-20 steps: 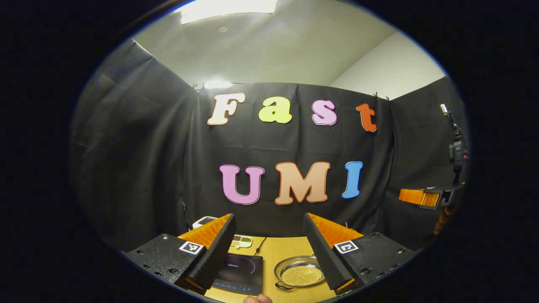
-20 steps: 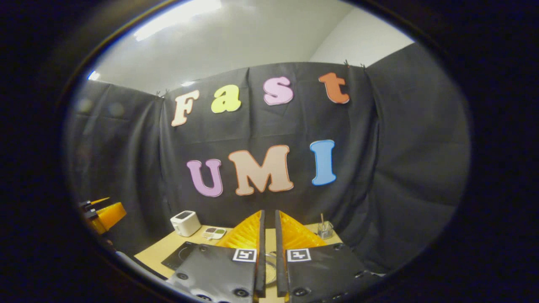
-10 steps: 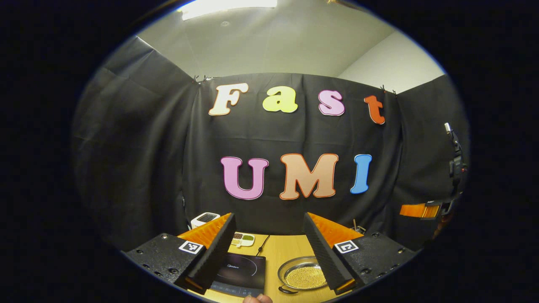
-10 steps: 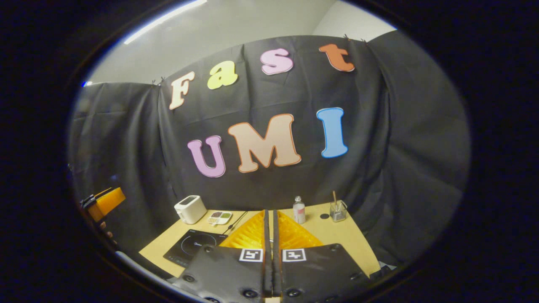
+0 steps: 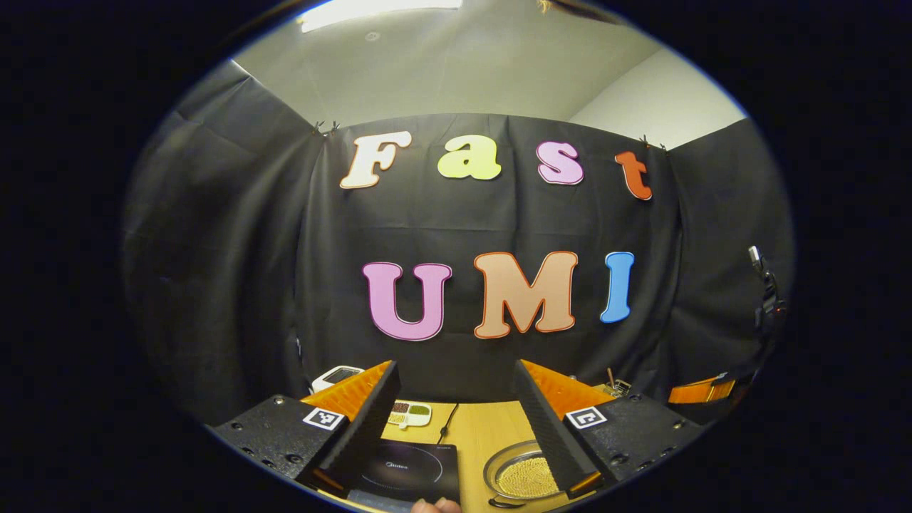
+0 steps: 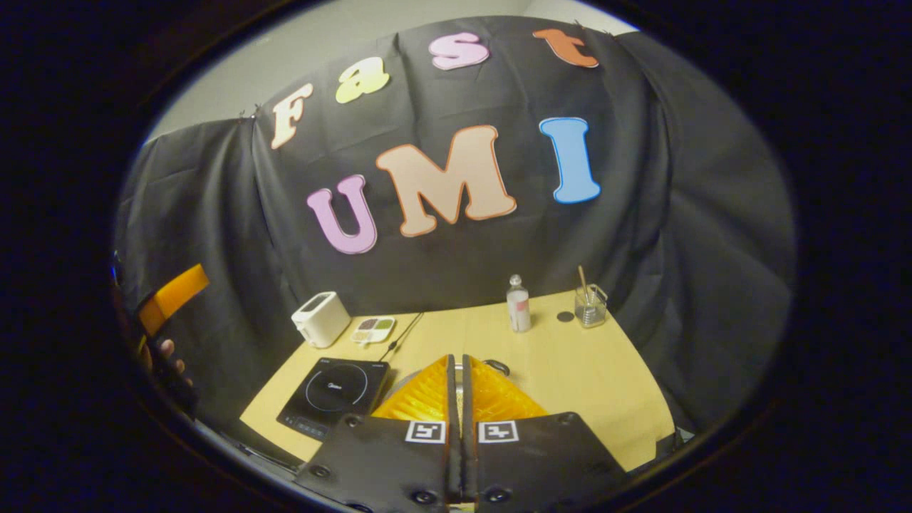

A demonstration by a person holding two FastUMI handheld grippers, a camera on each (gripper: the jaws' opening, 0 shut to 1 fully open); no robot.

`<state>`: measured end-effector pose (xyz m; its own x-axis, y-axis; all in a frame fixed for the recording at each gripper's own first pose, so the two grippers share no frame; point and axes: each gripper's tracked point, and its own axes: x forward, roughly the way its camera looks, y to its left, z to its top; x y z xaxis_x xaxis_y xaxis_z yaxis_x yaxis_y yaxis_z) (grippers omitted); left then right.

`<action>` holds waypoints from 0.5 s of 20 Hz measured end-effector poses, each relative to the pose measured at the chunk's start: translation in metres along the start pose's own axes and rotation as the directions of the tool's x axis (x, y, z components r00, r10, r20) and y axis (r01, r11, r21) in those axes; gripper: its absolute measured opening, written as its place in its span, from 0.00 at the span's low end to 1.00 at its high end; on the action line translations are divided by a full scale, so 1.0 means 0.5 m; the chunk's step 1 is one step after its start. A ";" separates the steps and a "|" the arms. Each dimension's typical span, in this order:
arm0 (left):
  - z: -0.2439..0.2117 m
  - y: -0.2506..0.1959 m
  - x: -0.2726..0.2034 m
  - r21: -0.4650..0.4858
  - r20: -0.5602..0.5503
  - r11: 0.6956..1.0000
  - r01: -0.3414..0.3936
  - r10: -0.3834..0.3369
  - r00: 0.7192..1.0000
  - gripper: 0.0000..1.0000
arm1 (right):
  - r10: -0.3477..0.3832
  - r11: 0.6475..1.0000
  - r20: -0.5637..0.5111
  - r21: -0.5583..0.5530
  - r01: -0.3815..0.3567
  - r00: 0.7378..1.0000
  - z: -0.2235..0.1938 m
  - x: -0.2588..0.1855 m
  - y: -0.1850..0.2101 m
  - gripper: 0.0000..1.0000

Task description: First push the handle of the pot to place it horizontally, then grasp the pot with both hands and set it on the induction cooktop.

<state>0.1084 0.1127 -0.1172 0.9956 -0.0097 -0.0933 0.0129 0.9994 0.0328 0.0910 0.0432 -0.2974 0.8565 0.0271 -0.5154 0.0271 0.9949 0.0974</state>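
Both hand-held grippers hang above the table with nothing in them: the left hand-held gripper has its fingers spread wide apart, and the right hand-held gripper has its fingers drawn together with only a thin slit between them. In the left gripper view the pot, a shallow metal pan with small yellow beads inside, sits on the table just right of the black induction cooktop, seen between the open fingers. In the right gripper view the pot's rim and a loop handle peek out behind the closed fingers, beside the cooktop. Along the back of the table stand a white toaster, a small divided dish, a bottle and a glass cup with a stick in it.
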 end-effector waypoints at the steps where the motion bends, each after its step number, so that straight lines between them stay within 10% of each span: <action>1: -0.021 0.008 0.014 0.001 -0.016 1.000 0.026 -0.026 1.000 0.97 | -0.020 0.999 -0.021 0.031 0.020 1.000 -0.020 0.010 0.008 0.00; 10: -0.173 0.095 0.115 -0.061 -0.104 0.971 0.233 -0.238 0.966 0.98 | -0.206 0.960 -0.216 0.144 0.240 0.954 -0.230 0.080 0.083 0.00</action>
<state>0.1580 0.1626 -0.2070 0.9487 -0.2438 -0.2014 0.2385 0.9698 -0.0506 0.0674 0.0970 -0.4118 0.7005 -0.1581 -0.6959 0.3059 0.9475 0.0927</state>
